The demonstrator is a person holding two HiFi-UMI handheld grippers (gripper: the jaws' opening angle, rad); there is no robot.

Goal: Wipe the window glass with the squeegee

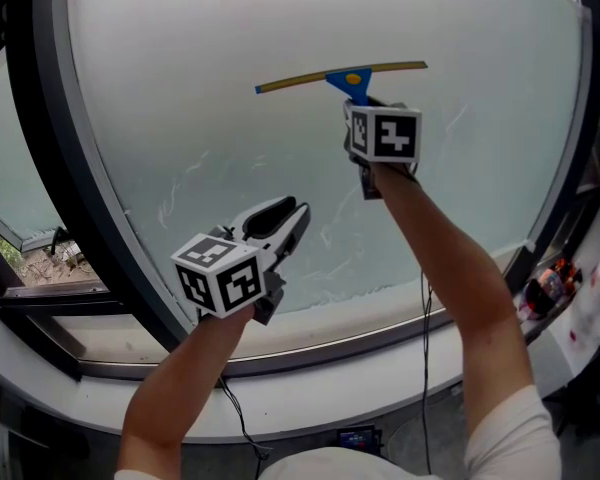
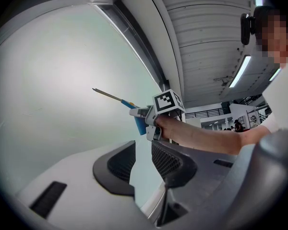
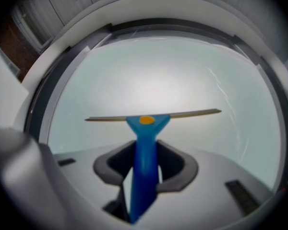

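Observation:
The squeegee (image 1: 342, 75) has a blue handle and a long thin blade that lies nearly level against the frosted window glass (image 1: 230, 118). My right gripper (image 1: 365, 103) is raised and shut on the blue handle (image 3: 145, 147), with the blade (image 3: 192, 113) spanning the pane just beyond its jaws. My left gripper (image 1: 285, 223) hovers lower and to the left, near the glass, open with nothing between its jaws. In the left gripper view the squeegee (image 2: 129, 104) and the right gripper's marker cube (image 2: 168, 102) show above my left gripper (image 2: 143, 162).
A dark frame (image 1: 90, 198) rims the pane above a white sill (image 1: 310, 388). Faint streaks (image 1: 195, 173) mark the lower glass. A cable (image 1: 427, 368) hangs by the right arm. Small red and white items (image 1: 555, 280) sit at the right.

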